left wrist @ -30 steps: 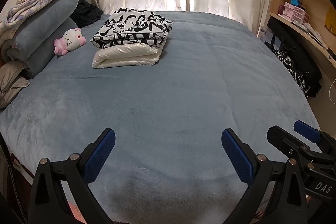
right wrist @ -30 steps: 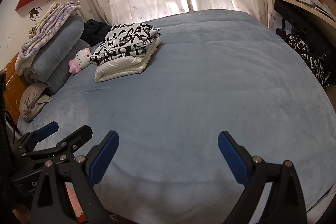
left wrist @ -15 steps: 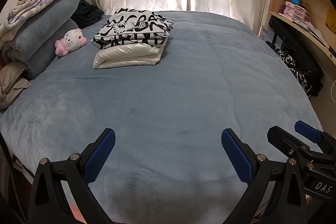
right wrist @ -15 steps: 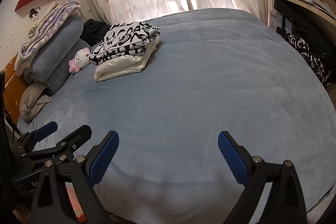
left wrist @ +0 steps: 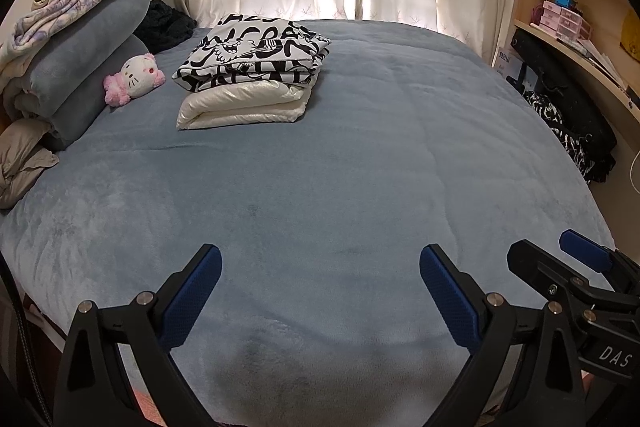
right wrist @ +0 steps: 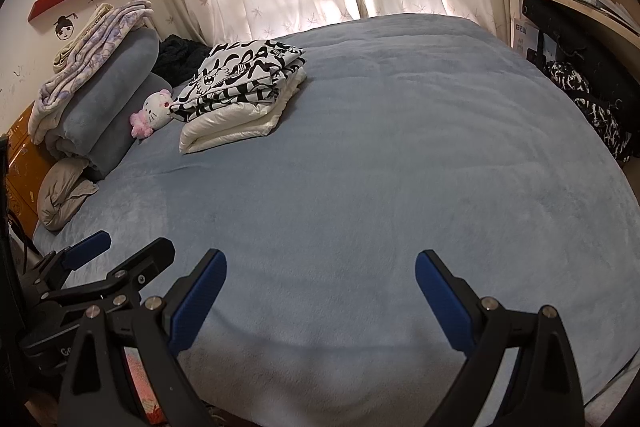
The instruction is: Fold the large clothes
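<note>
Bed was mostly bare, so I'd guess the smart move was reaching far for the next garment. The folded stack sat upper left of frame, well apart from the left gripper and right gripper, both spread wide, holding nothing.

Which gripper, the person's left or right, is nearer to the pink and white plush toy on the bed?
Left, by a small margin. The plush toy lies far ahead on the left. The left gripper hovers at the near bed edge on that side; the right gripper is beside it, further right.
</note>
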Tool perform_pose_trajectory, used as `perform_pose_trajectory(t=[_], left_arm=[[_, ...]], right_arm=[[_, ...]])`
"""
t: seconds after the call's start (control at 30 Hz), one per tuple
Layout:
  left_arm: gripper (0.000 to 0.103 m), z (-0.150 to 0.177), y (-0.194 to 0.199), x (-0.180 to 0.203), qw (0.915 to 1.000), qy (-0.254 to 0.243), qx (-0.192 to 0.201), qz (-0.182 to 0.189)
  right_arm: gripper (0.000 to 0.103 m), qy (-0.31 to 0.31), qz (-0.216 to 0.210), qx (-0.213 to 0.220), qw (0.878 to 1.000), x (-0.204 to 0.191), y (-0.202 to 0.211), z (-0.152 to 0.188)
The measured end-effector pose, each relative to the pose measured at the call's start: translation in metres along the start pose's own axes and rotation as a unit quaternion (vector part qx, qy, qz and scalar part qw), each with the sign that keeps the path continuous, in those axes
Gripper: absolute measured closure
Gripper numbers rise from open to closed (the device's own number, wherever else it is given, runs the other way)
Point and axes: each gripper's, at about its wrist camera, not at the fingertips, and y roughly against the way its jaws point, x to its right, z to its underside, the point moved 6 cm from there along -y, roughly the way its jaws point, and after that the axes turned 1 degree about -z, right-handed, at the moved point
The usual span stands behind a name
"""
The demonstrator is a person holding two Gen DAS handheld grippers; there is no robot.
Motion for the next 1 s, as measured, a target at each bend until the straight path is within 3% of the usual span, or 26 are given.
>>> perform_pose_trajectory(t=[1.0], left_arm=[[0.005, 0.01, -0.007, -0.01, 0.9999, -0.003, -0.015, 0.005]], right_arm=[[0.007, -0.002, 0.001, -0.01, 1.0, -0.002, -0.008, 0.015]])
